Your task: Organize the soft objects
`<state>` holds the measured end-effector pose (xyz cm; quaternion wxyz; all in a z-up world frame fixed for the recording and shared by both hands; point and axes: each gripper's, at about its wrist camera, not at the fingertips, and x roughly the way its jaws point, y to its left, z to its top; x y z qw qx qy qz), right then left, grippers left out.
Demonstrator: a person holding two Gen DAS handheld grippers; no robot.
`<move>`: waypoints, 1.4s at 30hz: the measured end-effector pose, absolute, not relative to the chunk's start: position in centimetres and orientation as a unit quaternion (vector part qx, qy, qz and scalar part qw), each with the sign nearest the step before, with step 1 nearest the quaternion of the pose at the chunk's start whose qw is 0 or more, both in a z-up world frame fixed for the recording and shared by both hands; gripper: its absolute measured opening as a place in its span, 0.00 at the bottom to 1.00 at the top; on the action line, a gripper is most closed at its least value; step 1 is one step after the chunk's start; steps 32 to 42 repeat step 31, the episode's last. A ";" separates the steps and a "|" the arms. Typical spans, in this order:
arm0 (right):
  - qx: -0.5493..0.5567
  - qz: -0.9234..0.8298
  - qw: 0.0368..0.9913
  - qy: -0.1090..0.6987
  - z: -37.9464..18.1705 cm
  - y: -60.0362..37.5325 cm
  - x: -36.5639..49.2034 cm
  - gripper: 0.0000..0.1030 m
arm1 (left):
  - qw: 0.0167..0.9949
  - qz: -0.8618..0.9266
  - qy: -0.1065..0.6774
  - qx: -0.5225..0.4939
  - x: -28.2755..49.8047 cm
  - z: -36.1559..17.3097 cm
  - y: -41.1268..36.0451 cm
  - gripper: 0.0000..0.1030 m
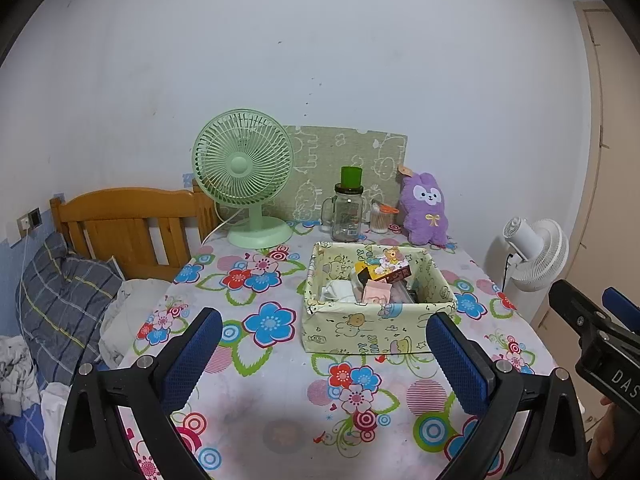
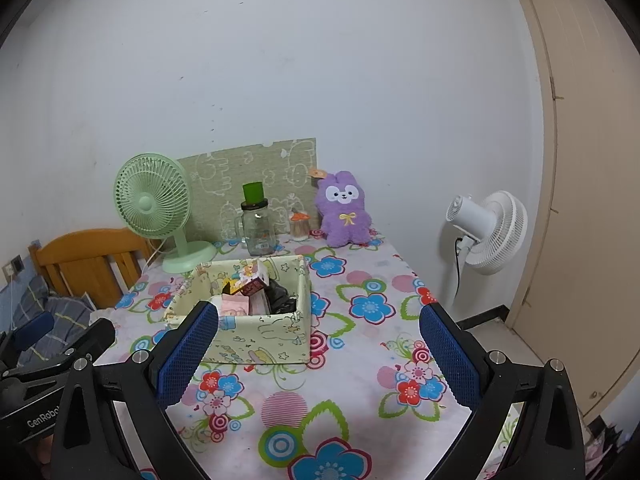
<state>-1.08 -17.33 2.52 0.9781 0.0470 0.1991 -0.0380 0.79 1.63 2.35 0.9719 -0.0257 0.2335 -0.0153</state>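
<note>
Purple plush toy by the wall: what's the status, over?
Left gripper and right gripper open, empty. Purple plush toy upright at the wall, untouched. Fabric box stands between fingers and toy.

"DAS" on right gripper (image 1: 612, 344); "GenRobo" on left gripper (image 2: 52, 344)

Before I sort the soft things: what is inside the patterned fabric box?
In the patterned fabric box: folded pink cloth, white cloth, a small printed carton and something black. Whatever lies beneath is covered.

You face a purple plush (image 1: 426, 210), a mint-green fan (image 1: 244, 172), a cartoon-printed pale-yellow box (image 1: 372, 330), and a flower-patterned surface (image 1: 280, 400).
</note>
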 end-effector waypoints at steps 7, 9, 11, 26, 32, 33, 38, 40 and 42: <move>0.047 -0.038 0.978 0.199 2.5 -17.3 -1.0 0.99 | 0.973 -0.013 0.231 -0.026 0.8 2.5 1.6 1.00; 0.047 -0.037 0.978 0.199 2.5 -17.3 -1.1 0.99 | 0.973 -0.012 0.230 -0.026 0.8 2.6 1.6 1.00; 0.047 -0.037 0.978 0.199 2.6 -17.2 -1.0 0.99 | 0.973 -0.013 0.229 -0.026 0.7 2.7 1.6 1.00; 0.047 -0.036 0.979 0.197 2.6 -17.2 -1.2 0.99 | 0.973 -0.014 0.229 -0.020 0.5 2.7 1.5 1.00; 0.046 -0.036 0.978 0.198 2.6 -17.2 -1.2 0.99 | 0.973 -0.014 0.229 -0.020 0.5 2.7 1.5 1.00; 0.046 -0.036 0.978 0.198 2.6 -17.2 -1.2 0.99 | 0.973 -0.014 0.229 -0.020 0.5 2.7 1.5 1.00; 0.046 -0.036 0.978 0.198 2.6 -17.2 -1.2 0.99 | 0.973 -0.014 0.229 -0.020 0.5 2.7 1.5 1.00; 0.046 -0.036 0.978 0.198 2.6 -17.2 -1.2 0.99 | 0.973 -0.014 0.229 -0.020 0.5 2.7 1.5 1.00; 0.046 -0.036 0.978 0.198 2.6 -17.2 -1.2 0.99 | 0.973 -0.014 0.229 -0.020 0.5 2.7 1.5 1.00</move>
